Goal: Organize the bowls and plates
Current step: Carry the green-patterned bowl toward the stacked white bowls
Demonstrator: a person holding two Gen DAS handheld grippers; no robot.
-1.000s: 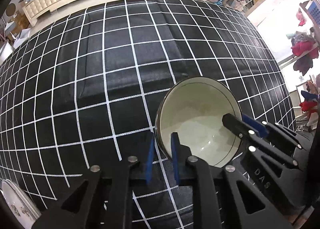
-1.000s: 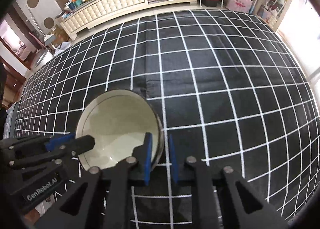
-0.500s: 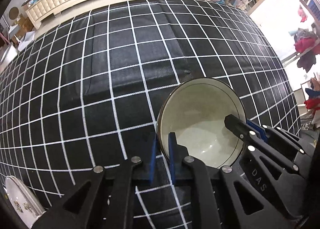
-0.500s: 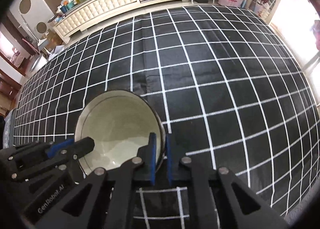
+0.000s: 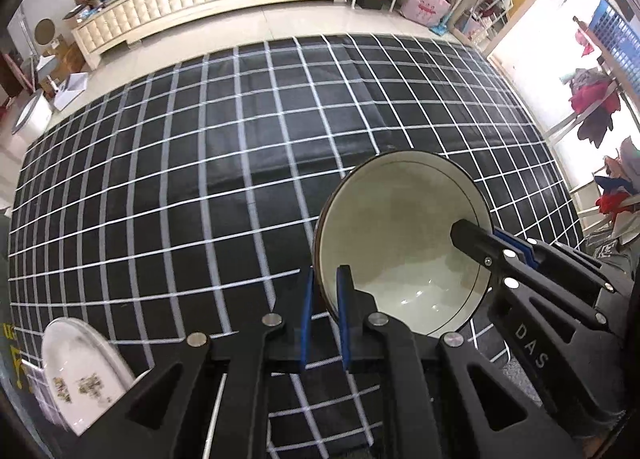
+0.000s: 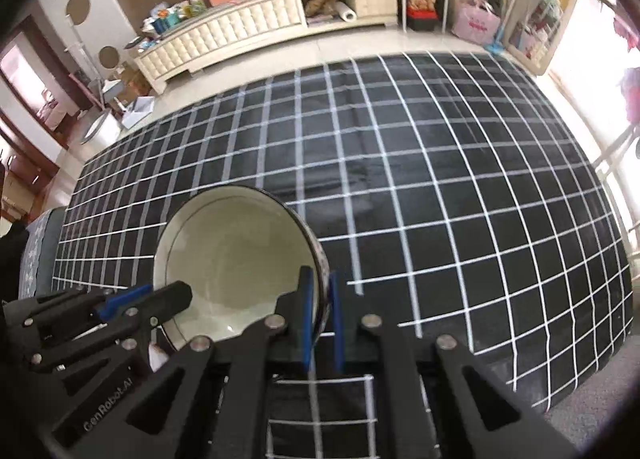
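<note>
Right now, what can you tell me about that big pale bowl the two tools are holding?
The bowl is round and deep, glossy like glazed ceramic, cream inside with a thin dark line below the rim and a dark, patterned outside. It looks empty. It sits tilted over the black checked tablecloth. The left tool pinches its rim on one side, the right tool on the opposite side, each with one blue pad inside and one outside.

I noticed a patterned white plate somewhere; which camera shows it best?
The left wrist view: the plate sits at the lower left edge on the checked cloth. The right wrist view doesn't show it.
</note>
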